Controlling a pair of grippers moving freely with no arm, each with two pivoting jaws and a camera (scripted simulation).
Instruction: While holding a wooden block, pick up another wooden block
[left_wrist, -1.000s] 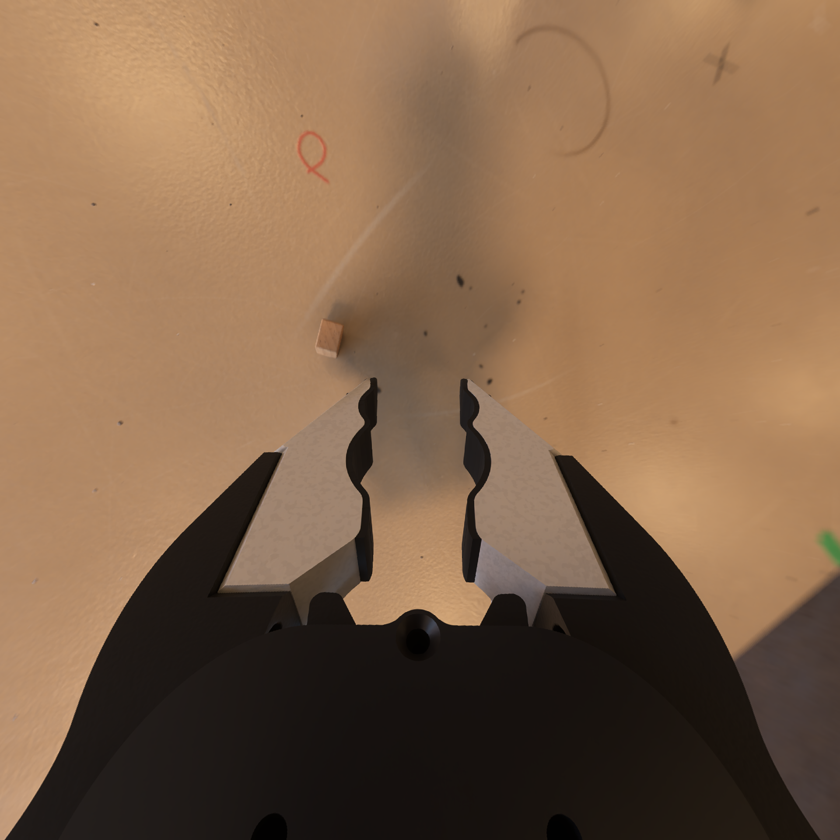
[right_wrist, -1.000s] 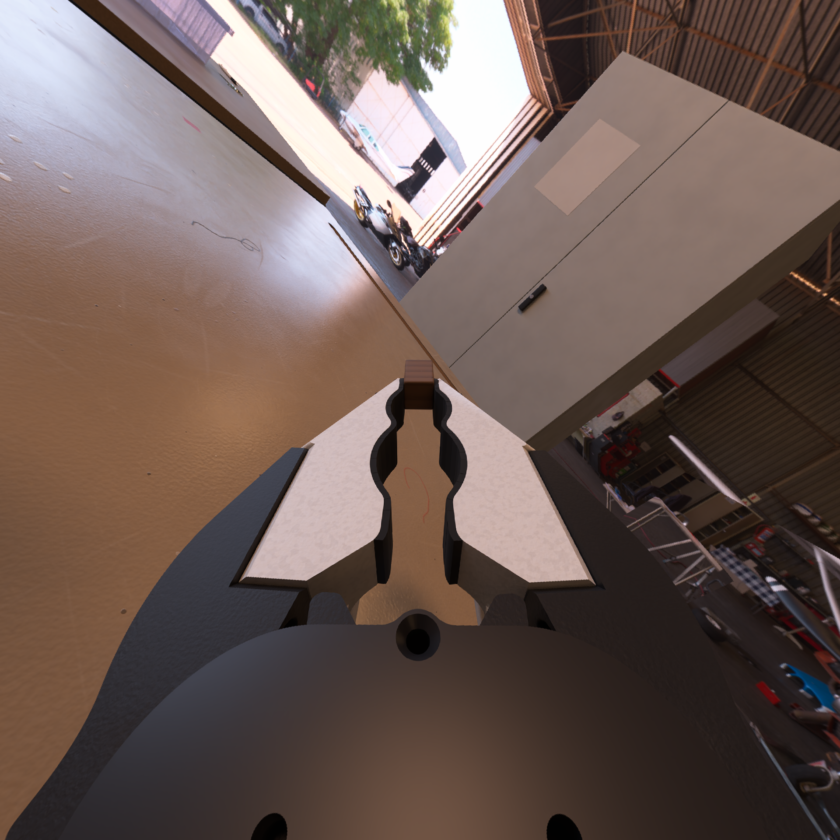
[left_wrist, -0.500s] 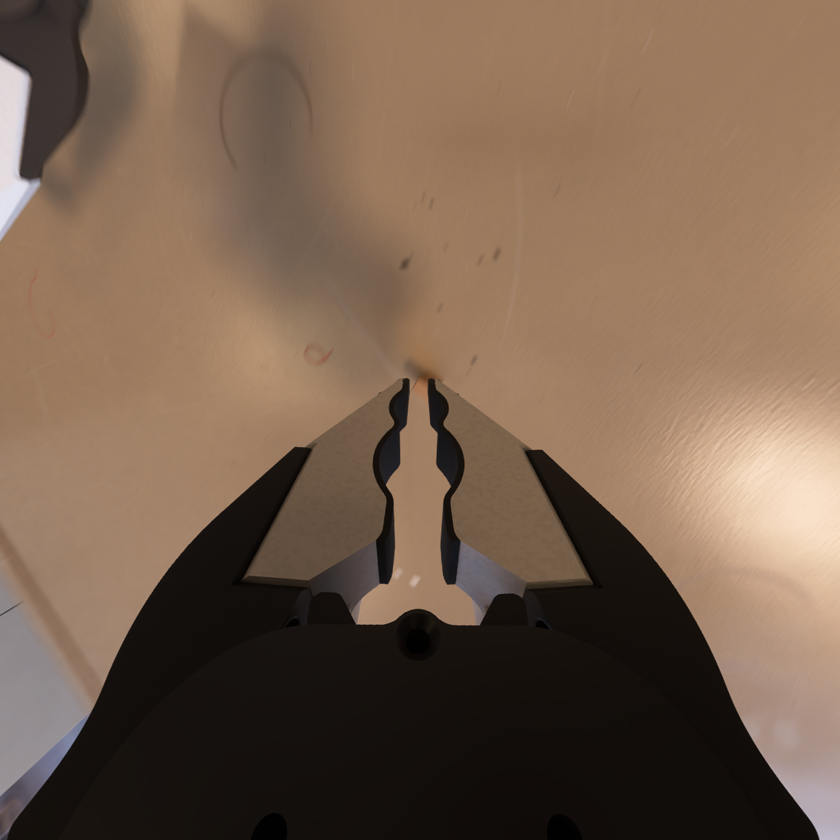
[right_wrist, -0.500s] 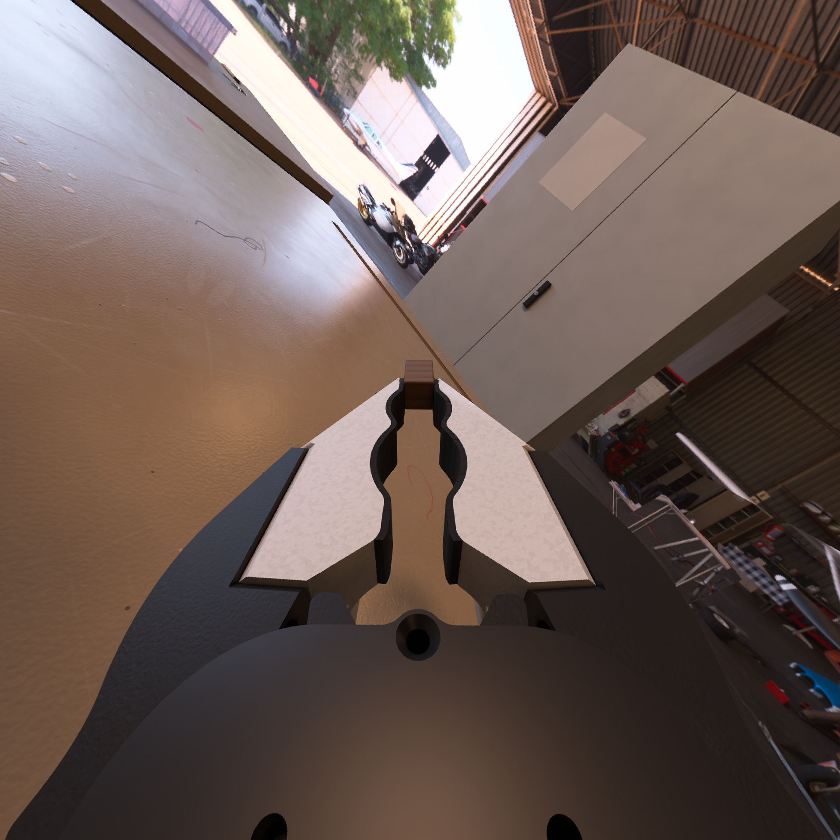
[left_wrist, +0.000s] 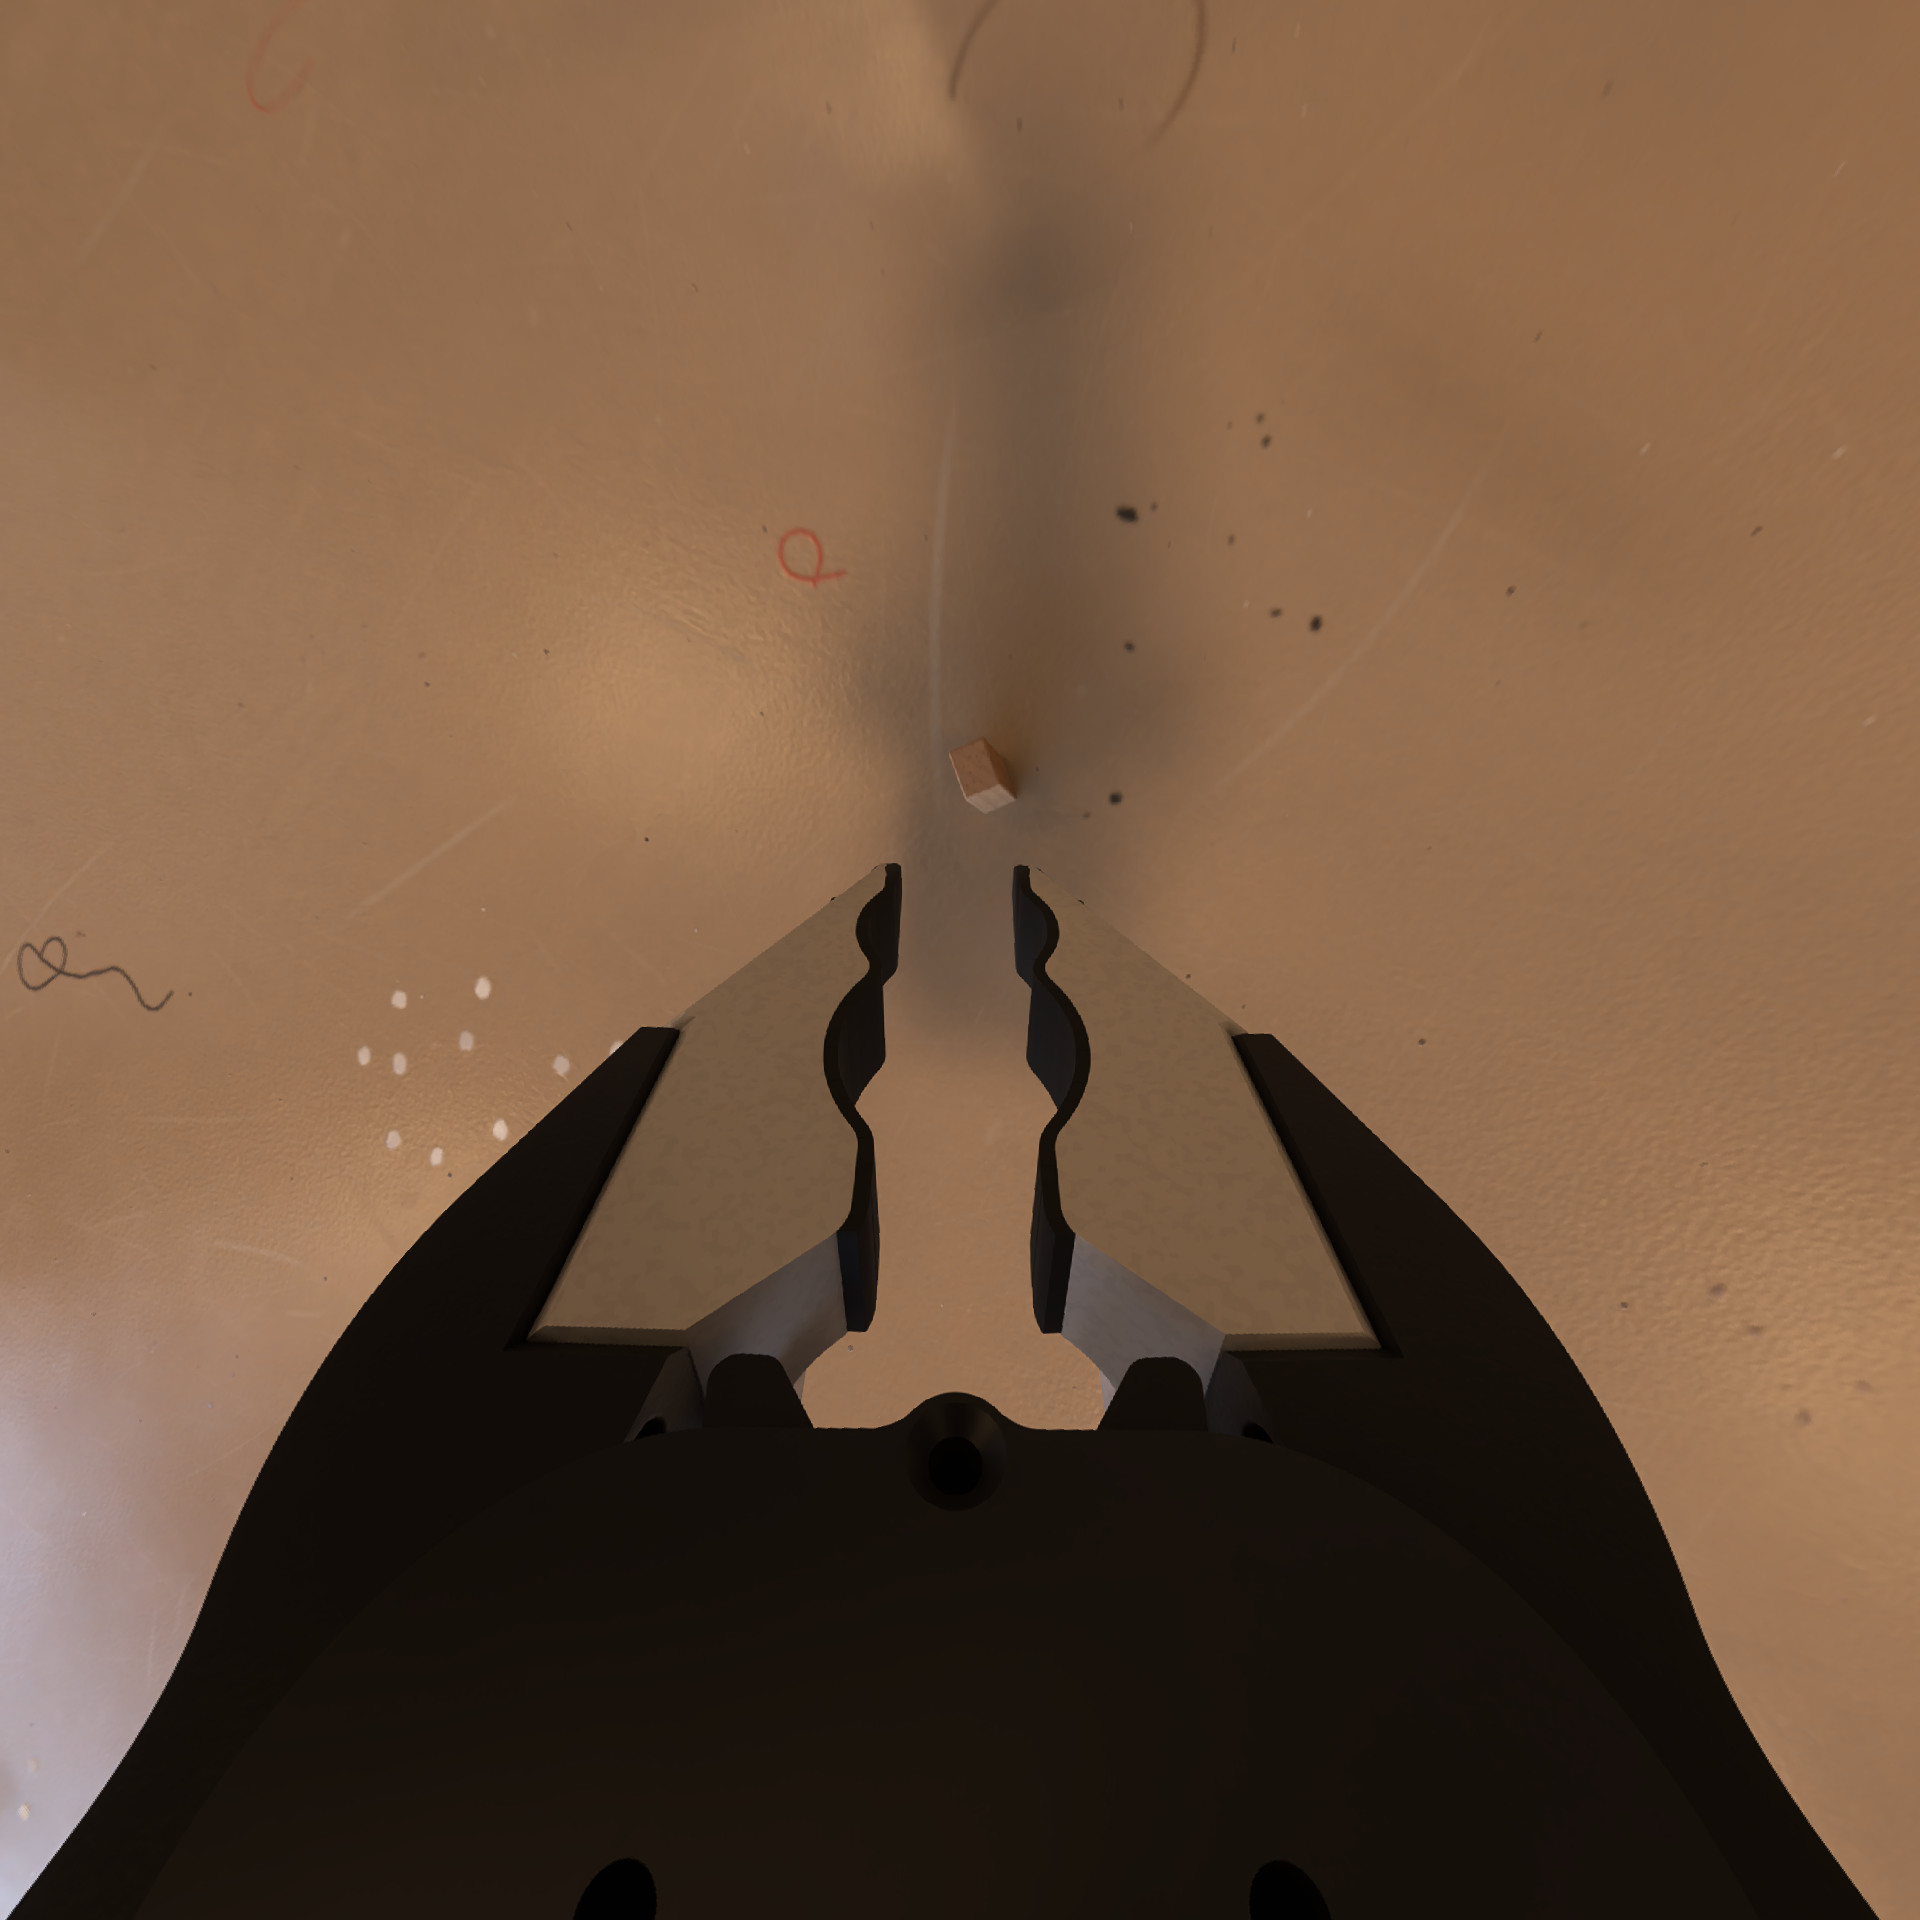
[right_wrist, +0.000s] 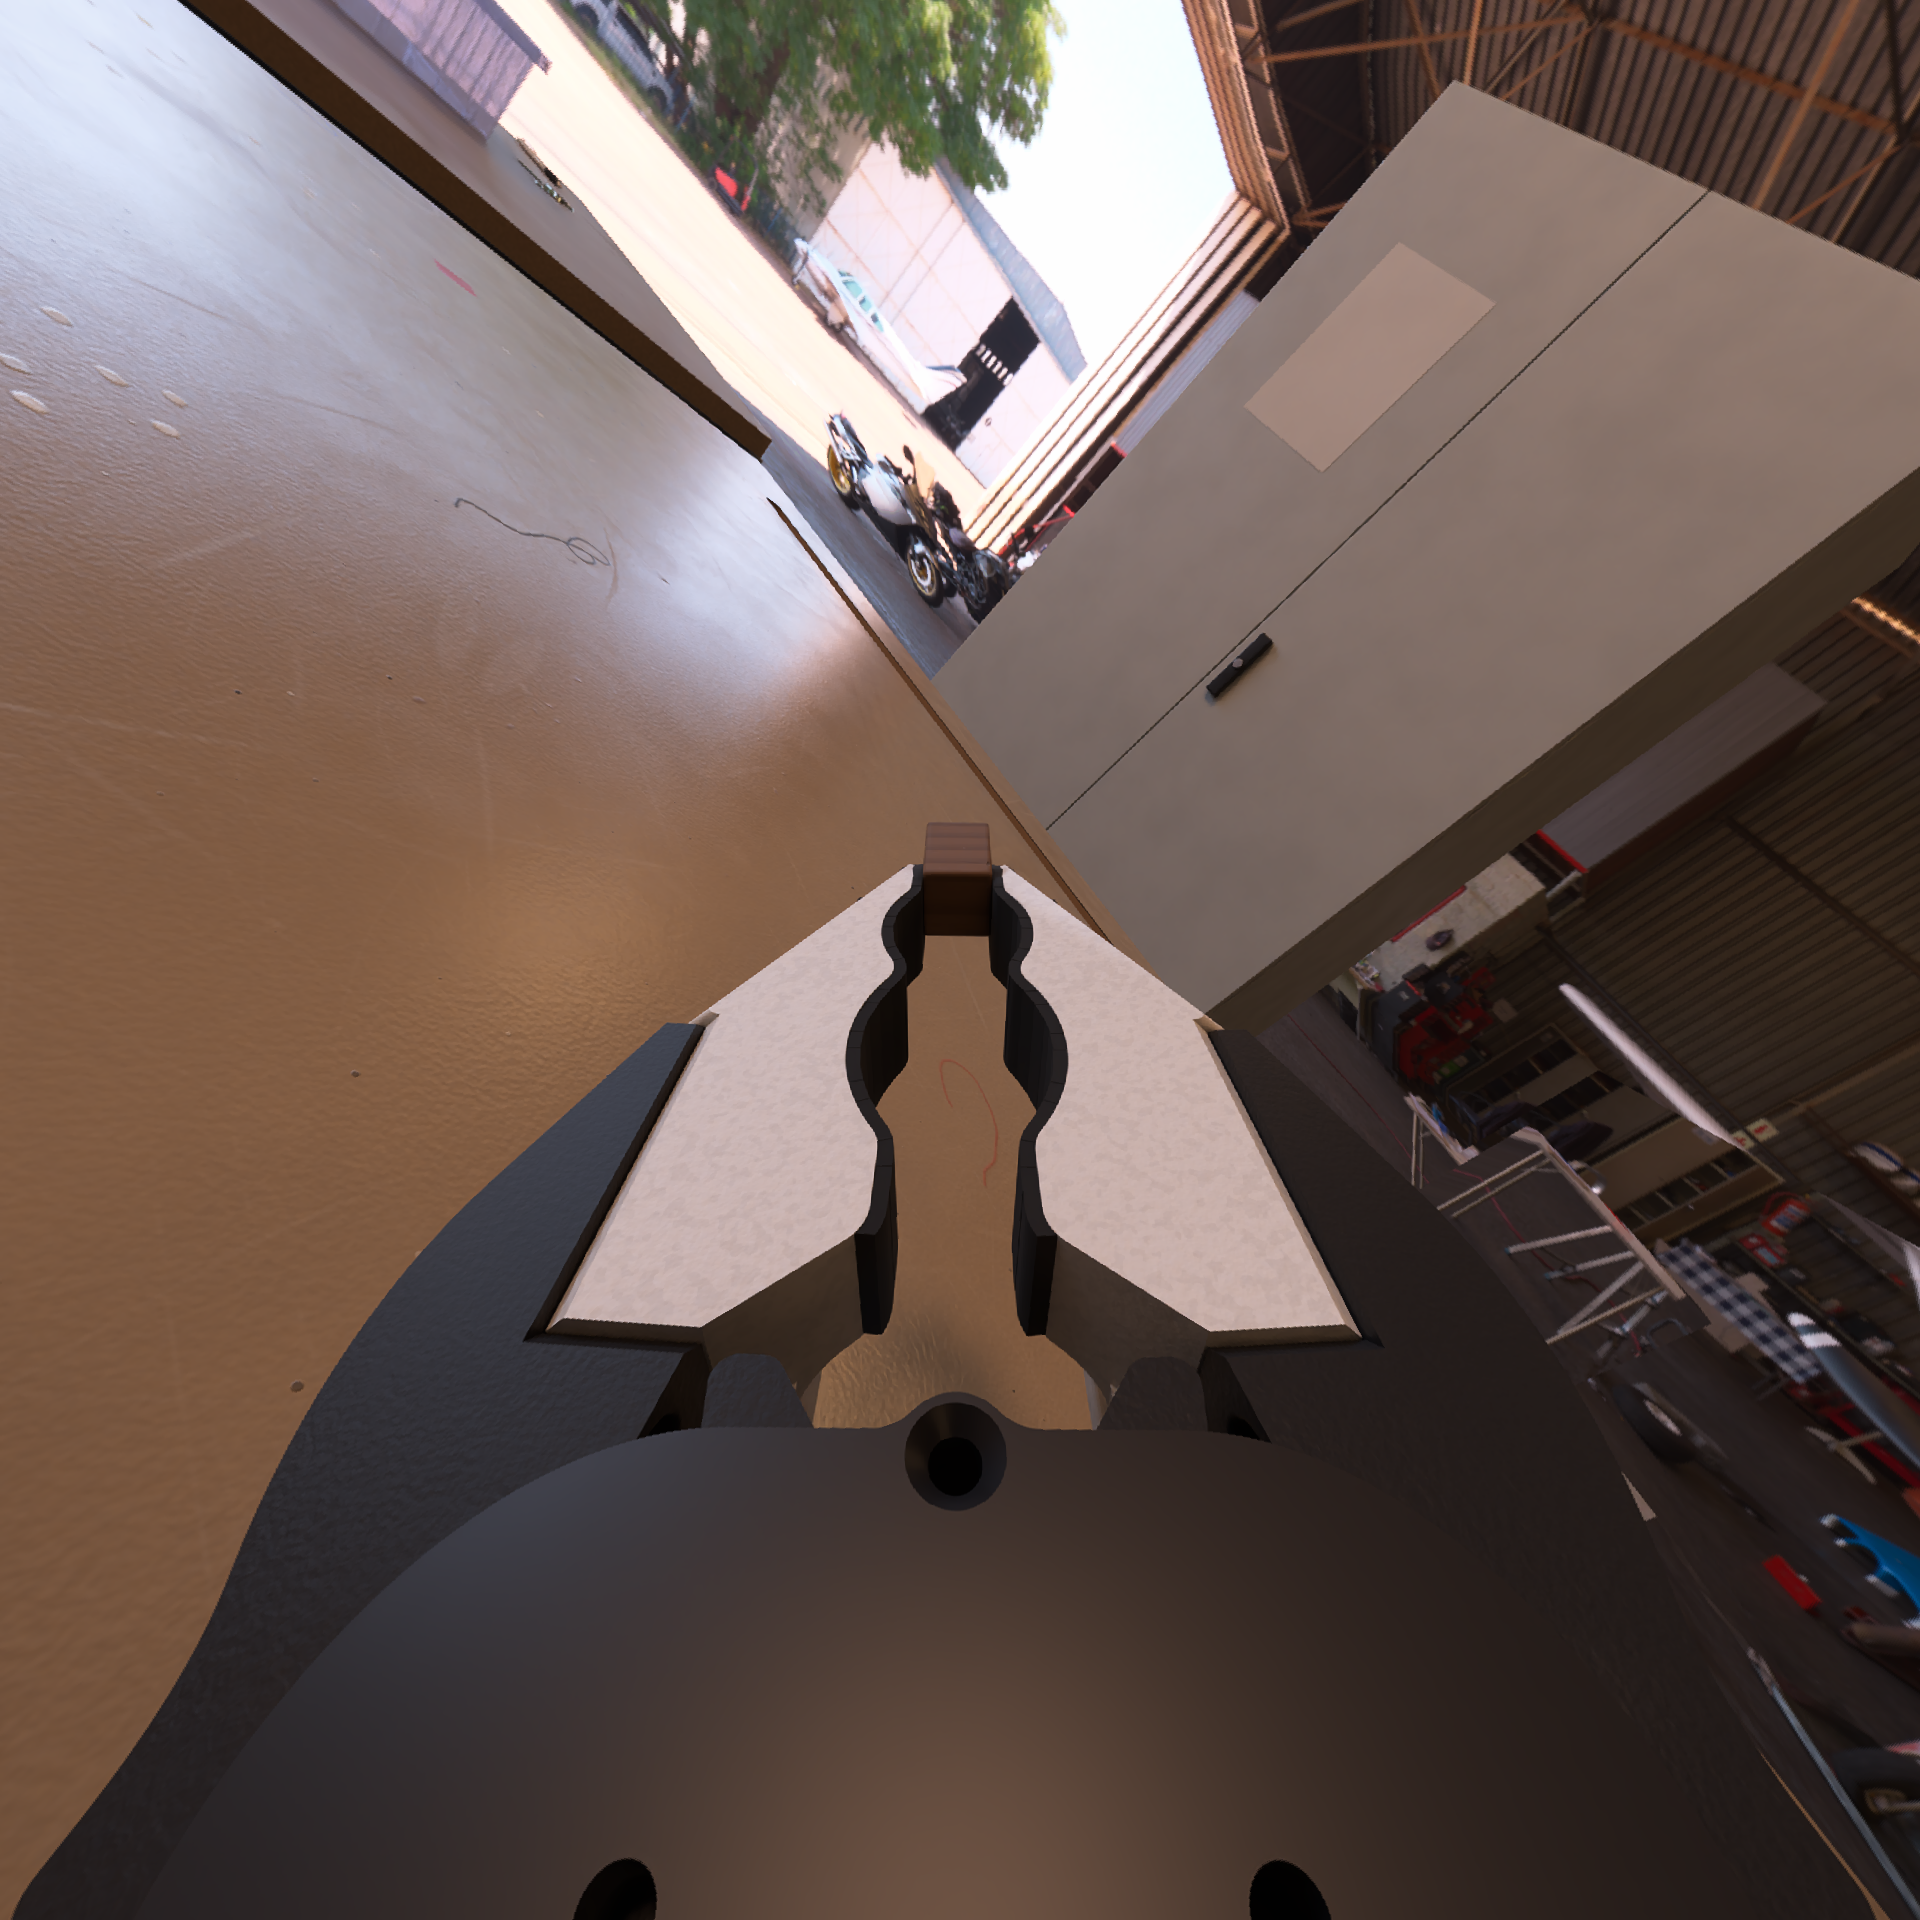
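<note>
- Right wrist view: the right gripper (right_wrist: 957, 883) clamps a dark wooden block (right_wrist: 957, 878) at its fingertips, centre frame, keeping it secured for the second pick.
- Left gripper (left_wrist: 957, 871) is parted and empty; the pale wooden block (left_wrist: 981, 774) lies on the table (left_wrist: 416, 520) just above its tips, apart from them, apparently lined up for approach.

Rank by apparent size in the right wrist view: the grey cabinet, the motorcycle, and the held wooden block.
1. grey cabinet, by far the largest.
2. motorcycle.
3. wooden block, shut in the right gripper.

The last two look close; the block sits much nearer the camera, so their order is unsure.
</note>
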